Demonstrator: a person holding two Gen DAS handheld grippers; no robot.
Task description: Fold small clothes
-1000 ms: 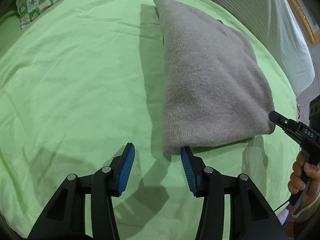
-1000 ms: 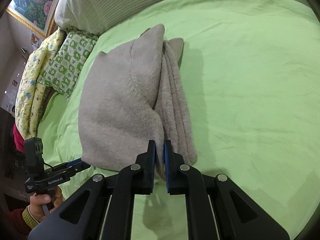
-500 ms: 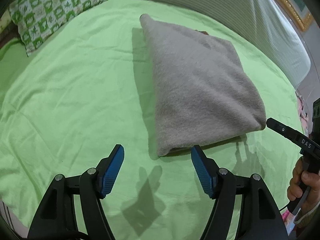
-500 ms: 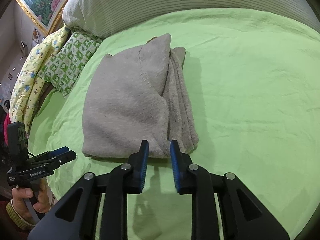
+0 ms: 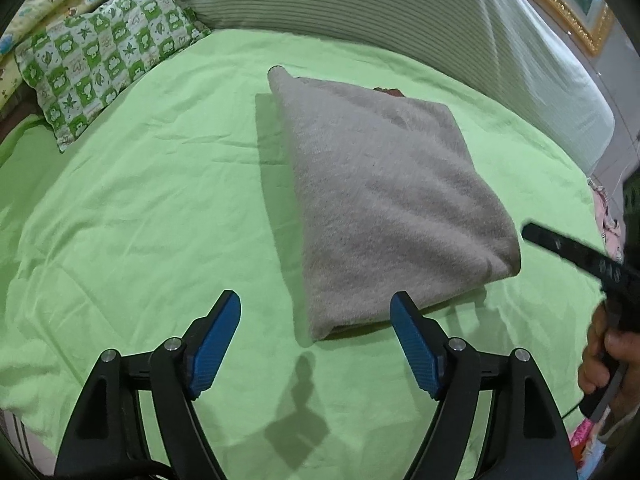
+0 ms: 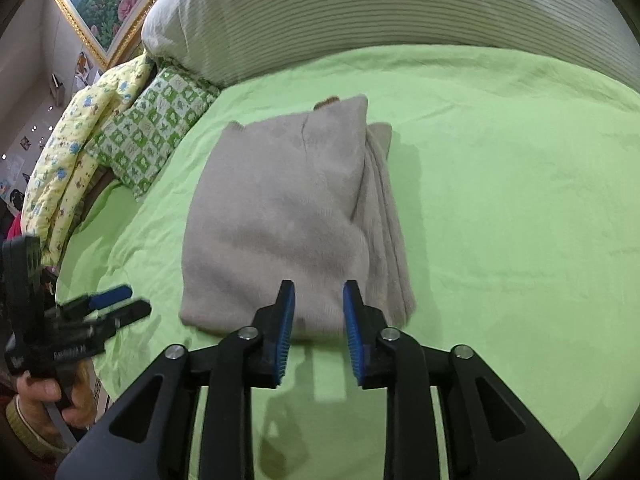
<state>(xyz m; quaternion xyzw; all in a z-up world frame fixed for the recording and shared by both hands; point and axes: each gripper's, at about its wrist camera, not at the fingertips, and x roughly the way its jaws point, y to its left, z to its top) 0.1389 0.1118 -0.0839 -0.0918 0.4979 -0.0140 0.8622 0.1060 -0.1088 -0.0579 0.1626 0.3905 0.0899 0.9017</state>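
A grey fuzzy garment (image 5: pixel 384 196) lies folded into a thick rectangle on the green bed sheet (image 5: pixel 140 216); it also shows in the right wrist view (image 6: pixel 288 216), with its stacked edges along its right side. My left gripper (image 5: pixel 316 320) is open and empty, its jaws wide apart just short of the garment's near corner. My right gripper (image 6: pixel 318 312) is open and empty, above the garment's near edge. Each gripper appears in the other's view, the right (image 5: pixel 568 248) and the left (image 6: pixel 116 304), both hand-held.
A green-and-white patterned pillow (image 5: pixel 96 68) and a yellow quilt (image 6: pixel 68 160) lie at the bed's head corner. A striped grey bolster (image 5: pixel 360 20) runs along the far side. A gold-framed picture (image 6: pixel 108 0) hangs on the wall.
My right gripper let go of the garment's edge and opened. My left gripper opened wider. Both pulled back from the garment, which now lies flat on the sheet.
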